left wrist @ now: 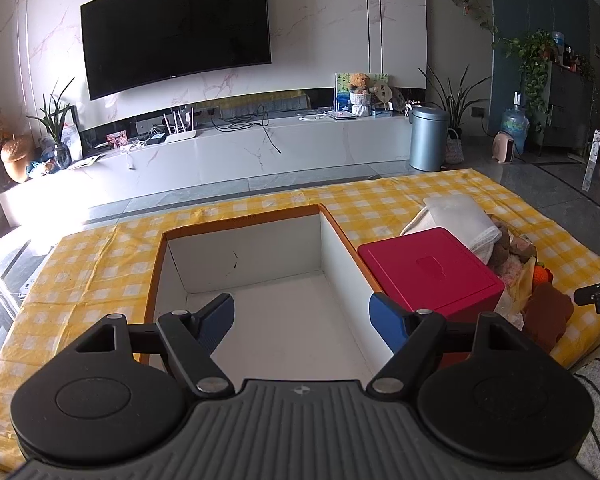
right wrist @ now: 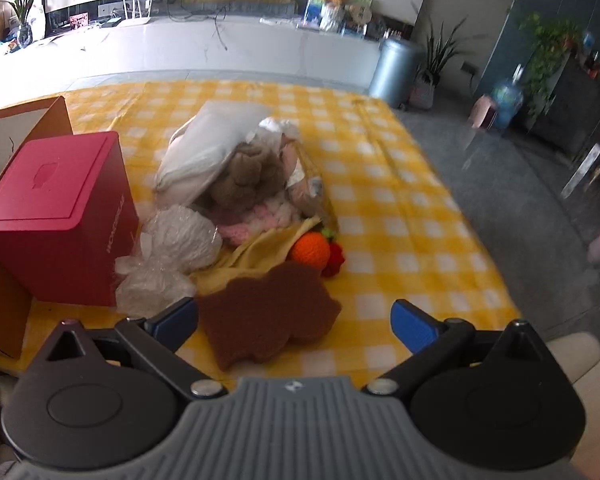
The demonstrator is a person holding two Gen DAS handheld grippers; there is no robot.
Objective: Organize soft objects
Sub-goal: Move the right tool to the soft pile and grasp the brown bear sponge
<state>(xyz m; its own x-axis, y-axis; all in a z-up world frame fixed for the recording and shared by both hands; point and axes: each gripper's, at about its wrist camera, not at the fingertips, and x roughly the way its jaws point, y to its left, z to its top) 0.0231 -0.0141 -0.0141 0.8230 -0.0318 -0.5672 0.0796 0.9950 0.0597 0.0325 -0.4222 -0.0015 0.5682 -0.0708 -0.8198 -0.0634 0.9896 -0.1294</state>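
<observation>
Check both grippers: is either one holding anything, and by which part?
Nothing is held. The left gripper is open above the empty box; the right gripper is open, poised over the brown sponge.

A bright living room around our yellow-and-white checked surface [left wrist: 100, 264].

We see a black curved television [left wrist: 176, 28] on a white marble-veined wall [left wrist: 316, 20], a long white low cabinet [left wrist: 228, 152] beneath it, grey floor tiles [left wrist: 548, 184], a grey-blue cylindrical bin [left wrist: 428, 138], potted green plants [left wrist: 536, 56], and strong daylight from our left.
</observation>
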